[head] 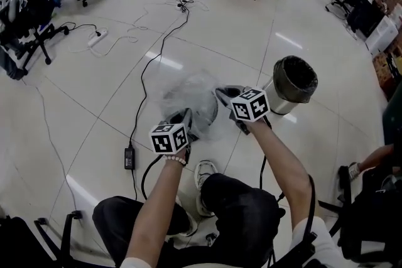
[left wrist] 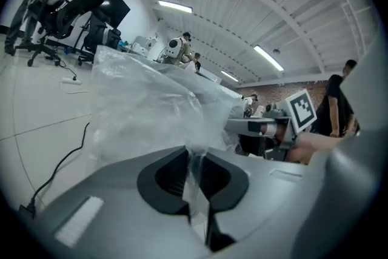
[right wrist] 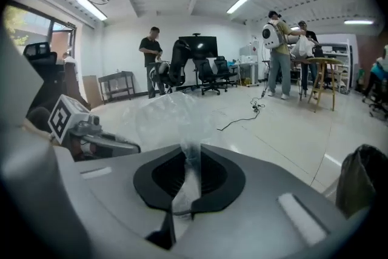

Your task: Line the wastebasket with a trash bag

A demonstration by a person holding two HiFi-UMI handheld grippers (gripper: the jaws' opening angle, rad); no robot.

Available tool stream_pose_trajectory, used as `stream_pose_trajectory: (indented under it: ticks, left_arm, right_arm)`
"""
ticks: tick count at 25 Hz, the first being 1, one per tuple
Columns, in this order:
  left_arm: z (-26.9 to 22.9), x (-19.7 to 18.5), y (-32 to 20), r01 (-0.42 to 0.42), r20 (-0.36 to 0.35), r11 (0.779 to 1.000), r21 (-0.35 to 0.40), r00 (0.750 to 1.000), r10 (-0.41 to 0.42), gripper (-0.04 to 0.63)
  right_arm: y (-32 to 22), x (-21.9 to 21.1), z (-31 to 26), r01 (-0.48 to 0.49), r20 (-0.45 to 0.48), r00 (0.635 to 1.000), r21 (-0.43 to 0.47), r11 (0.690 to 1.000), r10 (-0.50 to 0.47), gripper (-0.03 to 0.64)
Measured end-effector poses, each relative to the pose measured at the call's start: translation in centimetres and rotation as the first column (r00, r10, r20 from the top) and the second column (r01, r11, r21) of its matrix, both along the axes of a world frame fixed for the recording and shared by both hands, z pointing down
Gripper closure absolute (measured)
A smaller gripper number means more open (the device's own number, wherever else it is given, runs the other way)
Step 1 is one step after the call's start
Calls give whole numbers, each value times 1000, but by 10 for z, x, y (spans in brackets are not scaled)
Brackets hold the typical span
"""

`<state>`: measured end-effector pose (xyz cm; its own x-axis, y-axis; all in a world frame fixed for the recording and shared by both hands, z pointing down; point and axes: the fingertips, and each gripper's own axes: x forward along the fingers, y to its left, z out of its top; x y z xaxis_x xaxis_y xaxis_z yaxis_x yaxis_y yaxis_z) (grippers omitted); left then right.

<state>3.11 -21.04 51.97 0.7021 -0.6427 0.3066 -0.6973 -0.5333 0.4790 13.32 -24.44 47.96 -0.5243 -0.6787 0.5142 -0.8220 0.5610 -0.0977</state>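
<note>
Left grip: The left gripper [left wrist: 195, 162] had its jaws closed on a thin fold of the bag [left wrist: 145, 100], with the film drawn down through the jaw slot.
Right grip: The right gripper [right wrist: 189, 161] was closed the same way on another fold of the film.
Slip risk: Each pinch looked narrow and the film slick, so a tug to spread the mouth could likely pull a fold free.
Tear risk: With both grips on thin film, pulling them hard apart could probably stretch or rip it.
Mouth risk: The bag was bunched and no open mouth showed. If either gripper had caught both layers, it might not open over the rim.
Tip risk: The basket [head: 295, 75] looked light. Dragging film across its rim could probably knock it over.
Snag risk: A cable [head: 144, 72] lay on the floor under the bag, where loose film might catch.
Bag place: It hung crumpled between the two grippers, off the floor, ahead of the person's knees.
Basket place: It stood upright on the floor, just beyond the right gripper on its outer side. It was clear of the bag and farther from the left gripper.
</note>
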Motion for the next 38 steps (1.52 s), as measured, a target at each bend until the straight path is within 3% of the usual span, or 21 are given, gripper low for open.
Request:
stream_pose_trajectory:
  ticks: [6, 9, 13, 18, 20, 23, 25, 27, 30, 33, 35, 38]
  left_arm:
    - [18, -29, -2, 57, 31, 998, -27, 998, -56, 583]
    - [21, -43, -9, 68, 38, 997, -47, 997, -66, 583]
    - [32, -52, -8, 53, 91, 994, -96, 995, -44, 583]
    - [56, -80, -6, 104, 169, 983, -153, 983, -78, 583]
    - [62, -87, -10, 123, 155, 978, -169, 983, -97, 583]
    - [58, -81, -15, 106, 90, 979, -171, 992, -92, 583]
    - [51, -77, -18, 92, 65, 983, -159, 994, -83, 583]
    - [46, -79, -16, 89, 53, 985, -148, 995, -82, 583]
    - [42, -86, -17, 101, 54, 985, -140, 994, -94, 583]
    - [46, -93, -13, 112, 70, 983, -147, 992, -103, 583]
    - [45, -93, -7, 96, 67, 984, -150, 994, -87, 583]
    - [41, -86, -1, 58, 55, 987, -148, 997, -51, 580]
  right_arm:
    - [-39, 8, 47, -113, -116, 988, -121, 986, 99, 615]
    - [-67, 13, 69, -164, -119, 982, -170, 972, 145, 615]
    - [-107, 16, 90, -183, -137, 978, -202, 962, 157, 614]
    - [-138, 37, 136, -210, -290, 950, -307, 928, 119, 614]
    - [-132, 40, 158, -166, -295, 954, -392, 905, 48, 596]
    - [-115, 43, 164, -55, -202, 978, -480, 876, -49, 411]
    - [-110, 53, 141, 5, -151, 985, -451, 892, -81, 354]
    - [-105, 63, 109, 71, -156, 978, -377, 924, -138, 313]
    - [-107, 63, 67, 169, -220, 948, -267, 949, -231, 310]
    - [-109, 39, 41, 258, -259, 920, -167, 952, -295, 310]
    - [-101, 6, 36, 366, -256, 886, -129, 922, -387, 310]
    - [-100, -39, 54, 472, -271, 823, -165, 866, -500, 308]
